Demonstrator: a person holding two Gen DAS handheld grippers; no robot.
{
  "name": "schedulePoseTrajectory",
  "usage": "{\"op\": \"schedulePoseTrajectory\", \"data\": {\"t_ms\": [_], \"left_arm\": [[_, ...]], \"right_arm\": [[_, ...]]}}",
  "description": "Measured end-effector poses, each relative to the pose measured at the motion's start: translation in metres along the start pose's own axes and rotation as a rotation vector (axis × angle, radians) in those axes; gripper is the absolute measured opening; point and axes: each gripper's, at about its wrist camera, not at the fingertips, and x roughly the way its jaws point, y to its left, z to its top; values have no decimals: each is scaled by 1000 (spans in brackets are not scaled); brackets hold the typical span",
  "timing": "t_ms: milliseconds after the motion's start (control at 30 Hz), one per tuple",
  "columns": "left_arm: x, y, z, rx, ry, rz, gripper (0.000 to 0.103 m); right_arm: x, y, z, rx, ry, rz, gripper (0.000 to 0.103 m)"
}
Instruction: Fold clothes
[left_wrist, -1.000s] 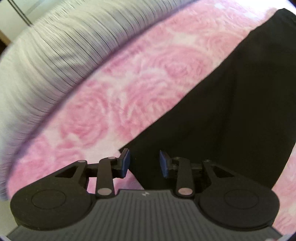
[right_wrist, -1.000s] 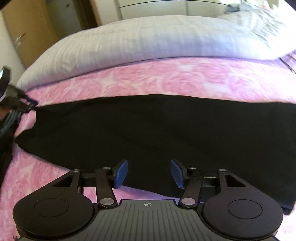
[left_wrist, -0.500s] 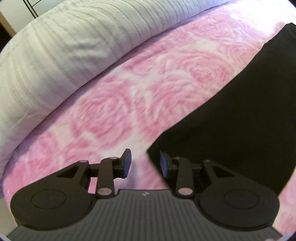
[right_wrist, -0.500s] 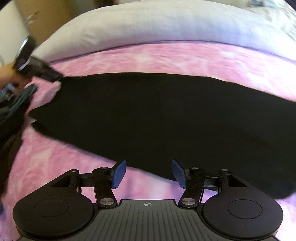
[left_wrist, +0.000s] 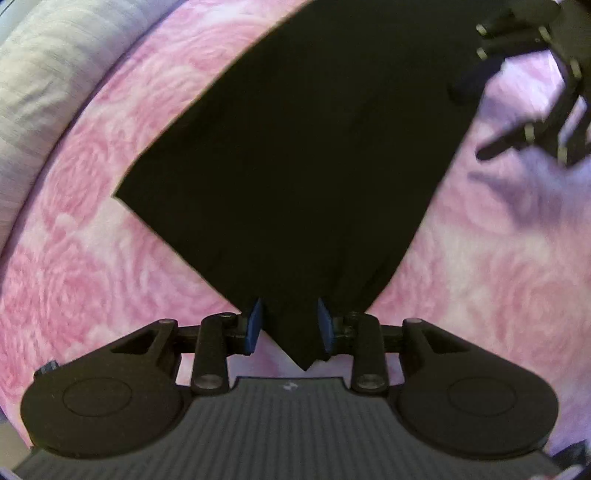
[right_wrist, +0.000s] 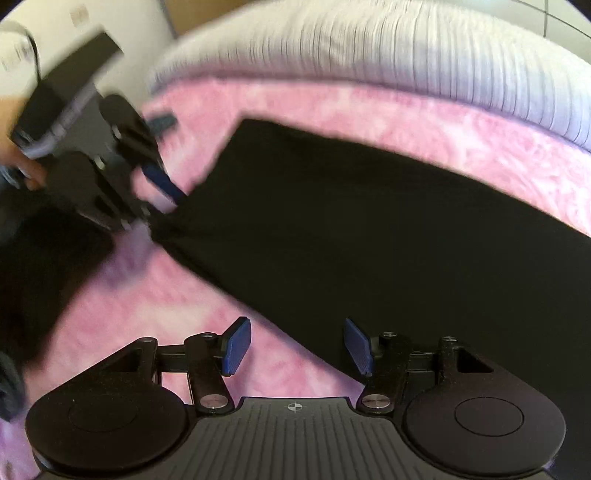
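Observation:
A black garment lies spread flat on a pink rose-patterned blanket. My left gripper is open, and the garment's near corner lies between its blue pads without being pinched. The right gripper shows blurred at the top right, beside the garment's far edge. In the right wrist view the right gripper is open and low over the blanket. The garment has its near edge running between the fingers. The left gripper is blurred at the garment's left corner, held by a hand.
A grey striped duvet lies along the far side of the blanket, also seen as the duvet at the upper left. Dark cloth fills the left edge of the right wrist view.
My left gripper has swung from the bare blanket onto the garment's corner, which now sits between its fingers. The right gripper has shifted left along the near edge. Both stay open.

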Motion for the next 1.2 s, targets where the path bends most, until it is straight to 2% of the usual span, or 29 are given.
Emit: {"op": "schedulePoseTrajectory", "data": {"t_ms": [133,300,400,467,633,667,700,767,800,900,967,1067,1133,1200], "left_arm": [[-57,34,-2,-123,-108,99,29],[-117,65,-16,-279,-193,228,30],[-130,67,-27,-319,-213,271,32],[-131,60,-36,-310,-217,273,32],[-127,41,-54,-305,-222,279,34],[-127,38,-58,-308,-224,280,34],[-127,35,-61,-311,-226,283,34],[-130,31,-61,-321,-237,298,34],[-131,29,-60,-326,-242,306,34],[-137,24,-58,-342,-260,329,34],[-143,19,-45,-348,-295,349,34],[-149,9,-15,-345,-345,338,34],[-149,-4,14,-324,-367,305,34],[-145,-21,43,-291,-383,273,34]], "right_arm": [[-4,35,7,-211,-30,-16,60],[19,94,22,-432,-87,1,60],[49,128,29,-539,-105,-17,60],[72,145,31,-625,-91,-61,60],[96,159,31,-712,-101,-120,57],[100,161,31,-726,-105,-131,45],[105,163,30,-741,-108,-141,23],[110,166,31,-748,-114,-151,16],[107,162,36,-709,-116,-132,10],[74,139,58,-571,-204,-62,6],[33,110,75,-436,-311,-19,6],[-53,41,87,-171,-514,-2,6],[-114,-13,72,32,-642,-33,6],[-166,-73,32,255,-740,-103,6]]}}
